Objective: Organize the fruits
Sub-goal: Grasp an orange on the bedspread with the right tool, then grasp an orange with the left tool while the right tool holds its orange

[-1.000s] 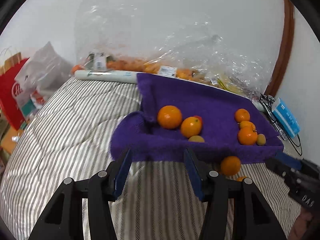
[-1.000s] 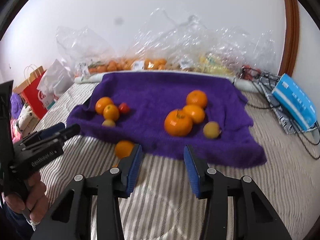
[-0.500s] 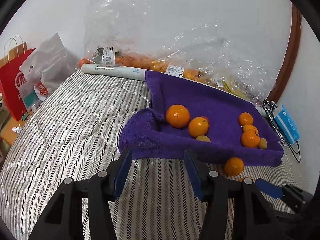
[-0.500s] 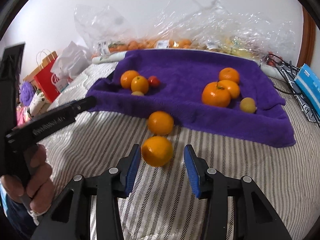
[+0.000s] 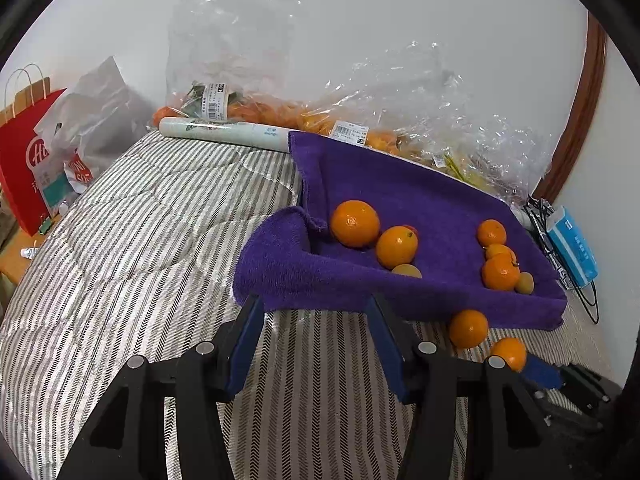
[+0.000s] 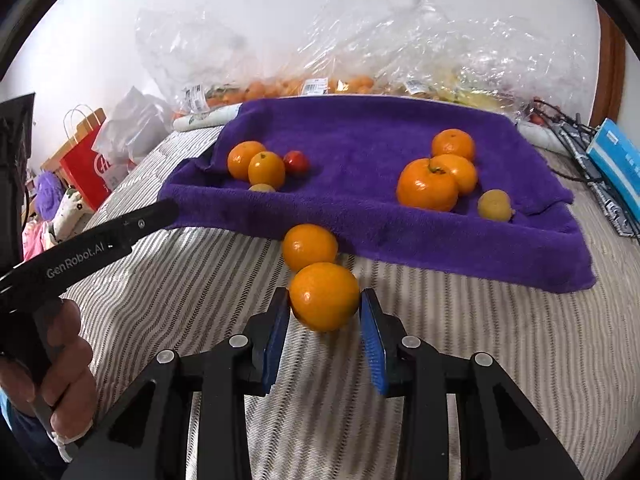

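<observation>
— Where's the orange [image 6: 324, 295]?
— On the bed [image 6: 480, 340], off the towel [image 6: 360, 128], between the right gripper [image 6: 325, 334] jaws. They stand open, pads just beside it; I can't tell whether they touch.
— Containers?
— Only plastic bags [image 6: 360, 60] along the wall, fruit inside. The towel carries two clusters of fruit, and a second orange [image 6: 309, 246] sits at its edge.
— Left gripper [image 5: 316, 344]?
— Open, empty, jaws near the towel's front corner.

We see striped bed [image 6: 500, 360] — purple towel [image 6: 380, 128] spread at 12 o'clock, two oranges [image 6: 310, 246] [image 6: 324, 296] on bare cover at towel's near edge — plastic bags [image 6: 360, 60] behind, blue box [image 6: 616, 160] at 2 o'clock.
</observation>
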The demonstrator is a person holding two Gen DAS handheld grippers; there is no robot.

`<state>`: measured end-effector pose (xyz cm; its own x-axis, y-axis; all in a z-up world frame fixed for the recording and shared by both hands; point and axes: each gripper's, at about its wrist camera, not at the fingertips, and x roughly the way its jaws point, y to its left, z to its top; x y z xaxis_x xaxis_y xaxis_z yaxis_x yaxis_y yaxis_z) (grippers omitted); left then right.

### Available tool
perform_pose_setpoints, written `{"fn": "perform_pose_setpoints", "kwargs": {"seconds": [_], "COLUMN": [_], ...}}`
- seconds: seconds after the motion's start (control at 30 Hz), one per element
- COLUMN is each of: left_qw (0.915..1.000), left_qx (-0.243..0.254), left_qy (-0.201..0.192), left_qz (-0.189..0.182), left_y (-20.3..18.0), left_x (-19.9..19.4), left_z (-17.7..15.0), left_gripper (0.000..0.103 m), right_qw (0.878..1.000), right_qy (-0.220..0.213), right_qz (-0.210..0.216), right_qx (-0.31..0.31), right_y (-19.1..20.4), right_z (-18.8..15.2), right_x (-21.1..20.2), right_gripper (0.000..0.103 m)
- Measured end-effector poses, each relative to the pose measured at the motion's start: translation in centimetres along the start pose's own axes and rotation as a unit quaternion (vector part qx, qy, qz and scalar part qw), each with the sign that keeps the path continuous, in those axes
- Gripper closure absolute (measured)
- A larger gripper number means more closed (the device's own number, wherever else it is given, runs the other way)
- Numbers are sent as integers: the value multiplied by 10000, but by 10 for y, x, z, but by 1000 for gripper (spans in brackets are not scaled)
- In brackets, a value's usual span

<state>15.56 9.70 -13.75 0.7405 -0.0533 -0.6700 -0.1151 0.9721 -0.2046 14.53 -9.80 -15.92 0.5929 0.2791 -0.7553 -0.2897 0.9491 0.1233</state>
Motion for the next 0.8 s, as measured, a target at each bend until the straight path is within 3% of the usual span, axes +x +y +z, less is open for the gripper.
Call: {"fn": "perform_pose_setpoints", "kwargs": {"seconds": [0.4, 0.8], "left_qw": [9993, 9963], "left_qx": [365, 737], "left_qy": [103, 151], "left_qz": [7, -409], "left_y": [-15, -33], "left_x": [7, 7], "left_z": [-7, -11], "left_gripper": [52, 52], "right_qw": [9985, 9979], "right_qy": [-191, -194], "right_qz": [-516, -349], "right_qx": [77, 507], "right_y": [-54, -88], "right_z": [-9, -16], "right_x": [-20, -21], "right_gripper": [67, 67]}}
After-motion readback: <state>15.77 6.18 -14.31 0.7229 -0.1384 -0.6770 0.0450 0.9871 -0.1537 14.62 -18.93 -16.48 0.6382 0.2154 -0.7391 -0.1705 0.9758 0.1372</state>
